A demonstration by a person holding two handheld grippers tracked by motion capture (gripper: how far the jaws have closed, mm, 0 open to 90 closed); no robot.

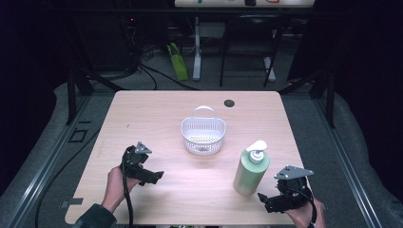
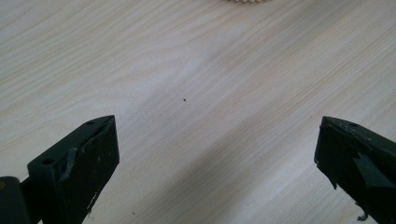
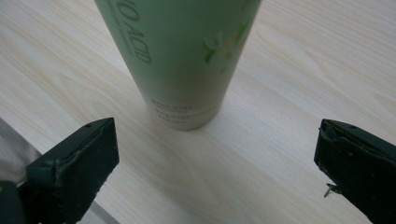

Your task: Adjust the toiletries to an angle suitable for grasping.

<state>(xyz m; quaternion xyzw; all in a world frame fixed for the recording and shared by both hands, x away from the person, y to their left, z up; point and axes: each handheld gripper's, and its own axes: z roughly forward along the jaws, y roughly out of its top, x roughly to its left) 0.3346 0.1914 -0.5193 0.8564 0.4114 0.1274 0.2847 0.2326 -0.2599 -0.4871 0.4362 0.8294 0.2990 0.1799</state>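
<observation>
One green pump bottle (image 1: 251,169) stands upright near the table's (image 1: 142,109) right front, just before the right gripper (image 1: 266,200), whose jaws gape empty. The left gripper (image 1: 154,176) is also spread, holding nothing. One white basket (image 1: 203,134) sits mid-table. A high or off-centre grab could topple the tall bottle.

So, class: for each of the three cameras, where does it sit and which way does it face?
High view: above the near edge, looking forward and down at the wooden table; hands show.
Left gripper view: on the left gripper, facing bare wood; open jaws.
Right gripper view: on the right gripper, facing the green pump bottle, shared with high view; open jaws.
</observation>
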